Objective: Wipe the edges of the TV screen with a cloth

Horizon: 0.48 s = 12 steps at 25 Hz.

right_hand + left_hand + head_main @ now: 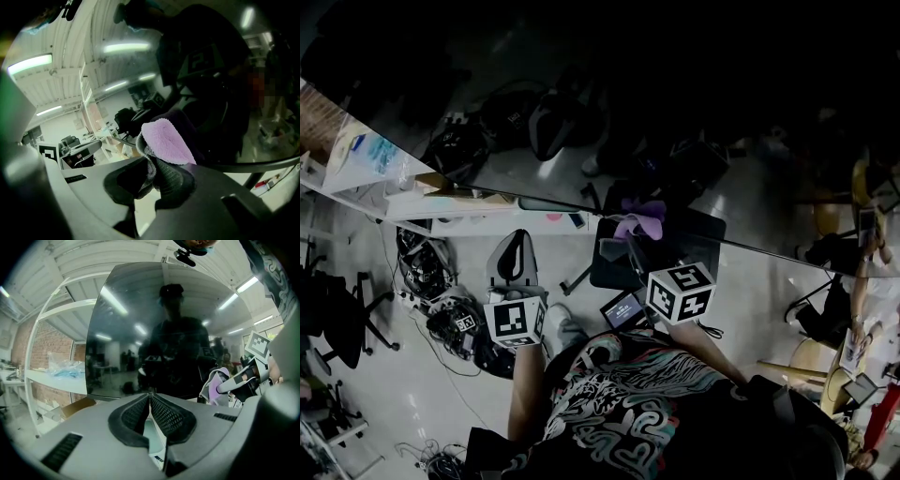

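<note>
Dark, glossy TV screen [675, 94] across the whole upper half of the head view, with its lower edge slanting from 10 o'clock down to 3 o'clock and the room mirrored in the glass. White shelf [47, 378] at 9 o'clock of the panel in the left gripper view, just beside the screen's side edge and out of the working path. Right gripper [152, 176] clenched on the purple cloth [166, 138], with 1 thick fold bulging past the jaw tips toward 12 o'clock, probably gripped that way so that soft fabric, not hard plastic, meets the panel. In the head view, cloth just past centre toward 1 o'clock, right at the lower edge of the screen, a sensible starting place for a pass along the border. Contact with the glass not certain from any of the 3 views, though the dark reflection close behind the fold suggests very little gap. Left gripper [150, 401] with its 2 ribbed pads pressed together on nothing, held back at 7 o'clock of the cloth and aimed at the screen, apparently spare and clear of the wiping hand.
</note>
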Each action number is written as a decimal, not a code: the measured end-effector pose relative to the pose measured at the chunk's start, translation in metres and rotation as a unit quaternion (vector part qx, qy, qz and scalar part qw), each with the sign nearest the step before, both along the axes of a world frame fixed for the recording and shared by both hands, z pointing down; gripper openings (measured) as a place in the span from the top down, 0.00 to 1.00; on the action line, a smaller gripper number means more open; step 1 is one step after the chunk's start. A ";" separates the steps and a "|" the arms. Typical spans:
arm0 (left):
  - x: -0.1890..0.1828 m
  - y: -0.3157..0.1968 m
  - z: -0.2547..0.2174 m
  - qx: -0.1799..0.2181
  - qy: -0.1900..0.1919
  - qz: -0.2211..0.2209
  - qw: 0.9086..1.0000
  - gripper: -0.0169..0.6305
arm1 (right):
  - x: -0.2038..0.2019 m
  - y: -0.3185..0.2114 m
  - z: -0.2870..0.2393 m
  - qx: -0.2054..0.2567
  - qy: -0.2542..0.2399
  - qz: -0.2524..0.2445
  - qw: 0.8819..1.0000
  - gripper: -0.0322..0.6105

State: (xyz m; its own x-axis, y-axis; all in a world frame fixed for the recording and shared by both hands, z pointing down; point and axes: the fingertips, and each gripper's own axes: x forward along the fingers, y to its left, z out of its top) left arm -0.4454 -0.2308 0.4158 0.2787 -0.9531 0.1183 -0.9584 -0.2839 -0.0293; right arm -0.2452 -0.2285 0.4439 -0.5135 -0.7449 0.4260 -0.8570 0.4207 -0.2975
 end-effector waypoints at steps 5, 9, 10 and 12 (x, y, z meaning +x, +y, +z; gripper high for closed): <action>-0.013 -0.001 0.000 0.002 0.001 -0.005 1.000 0.93 | -0.010 -0.003 0.001 0.000 -0.001 0.000 1.000 0.84; -0.030 -0.002 0.003 0.003 0.001 -0.012 1.000 0.93 | -0.024 -0.008 0.004 -0.001 -0.002 -0.002 1.000 0.84; -0.034 -0.003 0.003 0.002 0.001 -0.014 1.000 0.93 | -0.028 -0.010 0.004 -0.001 -0.003 -0.002 1.000 0.84; -0.042 -0.004 0.003 0.002 0.002 -0.018 1.000 0.93 | -0.034 -0.012 0.004 -0.001 -0.004 -0.004 1.000 0.84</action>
State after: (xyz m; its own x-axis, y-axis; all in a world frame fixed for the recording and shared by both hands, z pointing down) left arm -0.4870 -0.2343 0.4183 0.2454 -0.9628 0.1135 -0.9679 -0.2499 -0.0270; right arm -0.2795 -0.2403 0.4478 -0.5226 -0.7397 0.4239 -0.8514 0.4267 -0.3050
